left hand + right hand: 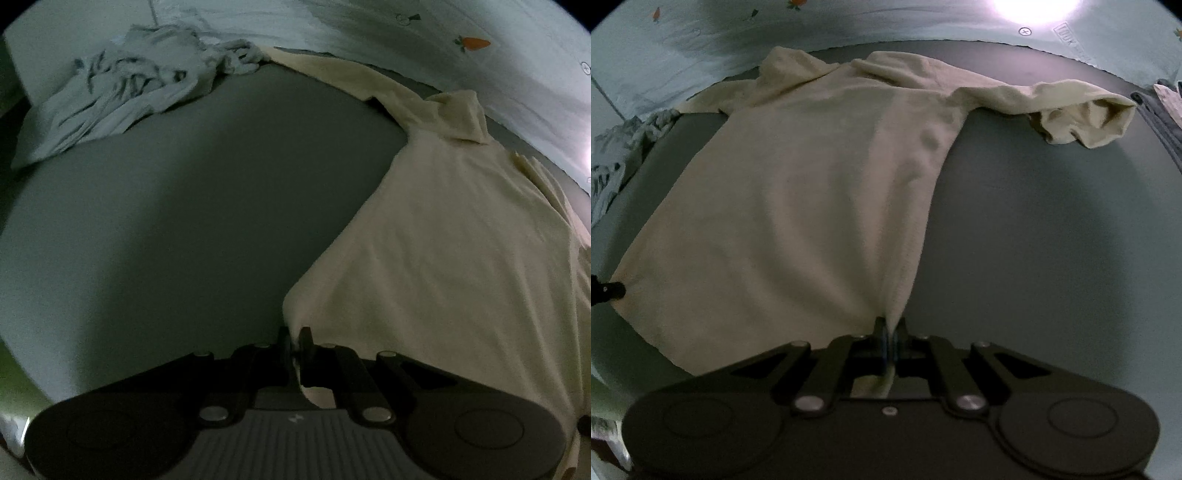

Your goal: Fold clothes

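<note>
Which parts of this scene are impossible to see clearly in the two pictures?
- Left wrist view: the shirt hem corner pinched by the left gripper is hidden between the fingers; the shirt's right side is cut off by the frame edge.
- Right wrist view: the corner inside the right gripper is hidden; glare washes out the printed cloth at the top.
- The crumpled garment is too blurred to identify.

Dim, grainy views, blown-out glare [1036,7] at top, fisheye bending, dark vignetted corners

A cream, soft-knit short-sleeved shirt [798,192] lies spread flat, collar at the far end, its near hem corners lifted and bunched.
</note>
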